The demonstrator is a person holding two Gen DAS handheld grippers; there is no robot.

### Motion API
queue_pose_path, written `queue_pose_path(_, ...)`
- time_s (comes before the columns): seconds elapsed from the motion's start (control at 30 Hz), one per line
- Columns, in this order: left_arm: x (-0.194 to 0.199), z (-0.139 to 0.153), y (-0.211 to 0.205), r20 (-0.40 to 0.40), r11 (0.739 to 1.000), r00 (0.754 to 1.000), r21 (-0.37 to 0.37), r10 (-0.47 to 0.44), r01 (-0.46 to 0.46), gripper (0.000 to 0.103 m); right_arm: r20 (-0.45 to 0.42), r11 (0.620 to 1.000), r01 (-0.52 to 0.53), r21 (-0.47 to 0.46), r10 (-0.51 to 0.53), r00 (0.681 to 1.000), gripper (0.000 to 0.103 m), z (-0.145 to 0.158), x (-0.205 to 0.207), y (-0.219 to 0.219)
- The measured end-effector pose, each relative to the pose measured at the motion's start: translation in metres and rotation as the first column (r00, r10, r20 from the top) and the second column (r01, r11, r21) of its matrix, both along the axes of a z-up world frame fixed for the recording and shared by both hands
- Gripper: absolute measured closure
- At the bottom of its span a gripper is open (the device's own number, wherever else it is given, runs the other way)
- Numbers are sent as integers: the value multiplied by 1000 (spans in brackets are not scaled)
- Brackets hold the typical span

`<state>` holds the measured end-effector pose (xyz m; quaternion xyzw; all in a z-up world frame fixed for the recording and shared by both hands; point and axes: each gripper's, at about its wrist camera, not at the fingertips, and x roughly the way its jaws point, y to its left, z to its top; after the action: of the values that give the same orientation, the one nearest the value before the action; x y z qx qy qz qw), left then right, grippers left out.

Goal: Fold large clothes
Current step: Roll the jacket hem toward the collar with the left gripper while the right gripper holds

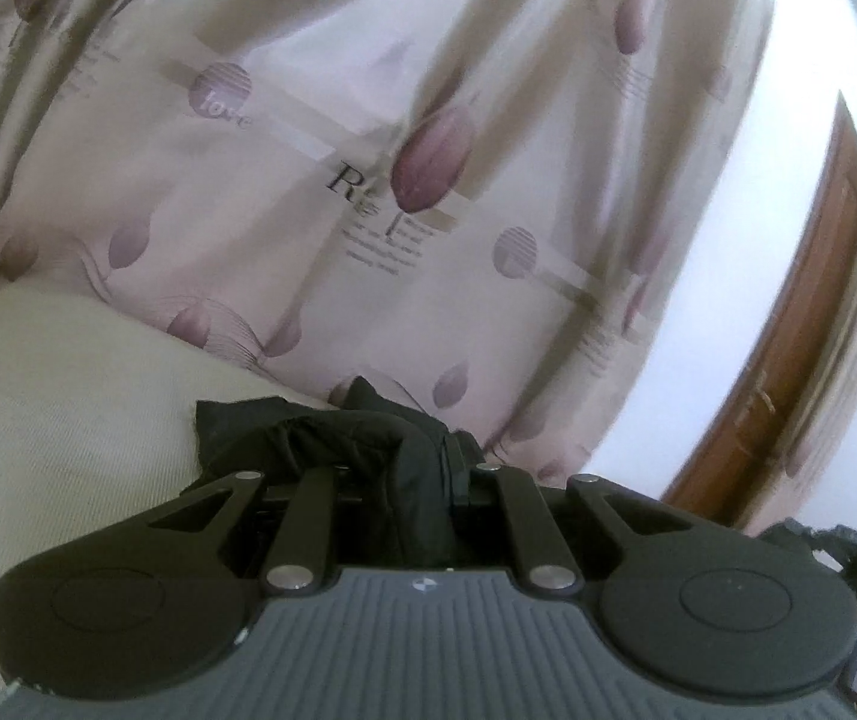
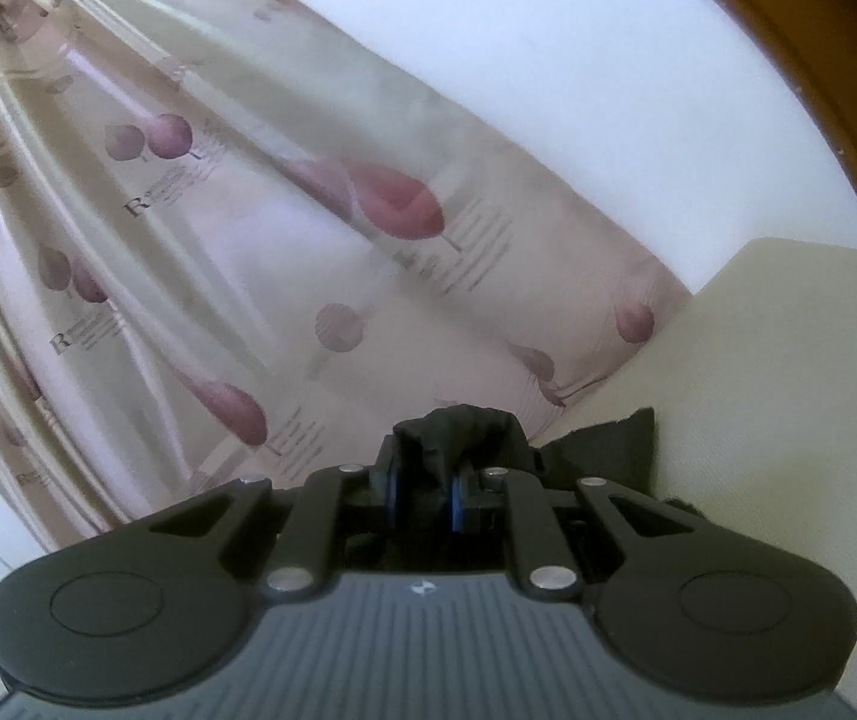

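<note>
A pale curtain (image 1: 320, 180) printed with mauve tulip buds, striped discs and lettering hangs in folds ahead of both grippers, daylight glowing through it. Beside it runs a white wall (image 2: 578, 60), edged by a brown wooden door frame (image 1: 788, 330). A cream woven surface (image 1: 56, 420) spreads below the curtain, close under the grippers.

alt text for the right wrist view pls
The right gripper is shut on a bunched fold of black garment, lifted in front of a pale curtain printed with pink tulips. A cream surface lies at right.
</note>
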<state>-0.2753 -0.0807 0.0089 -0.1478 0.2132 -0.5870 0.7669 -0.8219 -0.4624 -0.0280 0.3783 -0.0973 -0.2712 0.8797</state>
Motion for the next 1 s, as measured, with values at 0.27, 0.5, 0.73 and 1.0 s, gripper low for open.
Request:
queue_pose_path(0.27, 25, 2, -29, -15, 999, 998, -4, 54, -54, 88, -49, 999, 34, -6, -34, 998, 88, 8, 28, -36)
queue_pose_path(0.5, 45, -1, -57, -45, 995, 994, 3, 98, -98, 87, -81, 998, 58, -5, -58, 995, 88, 5, 53, -66)
queue_pose_path(0.73, 56, -4, -81, -59, 989, 988, 20, 145, -145, 87, -109, 997, 72, -3, -72, 991, 88, 2, 75, -88)
queue_pose_path(1.0, 71, -10, -101, -79, 981, 978, 44, 191, -188, 86, -148, 996, 85, 1, -84, 985, 88, -4, 98, -108)
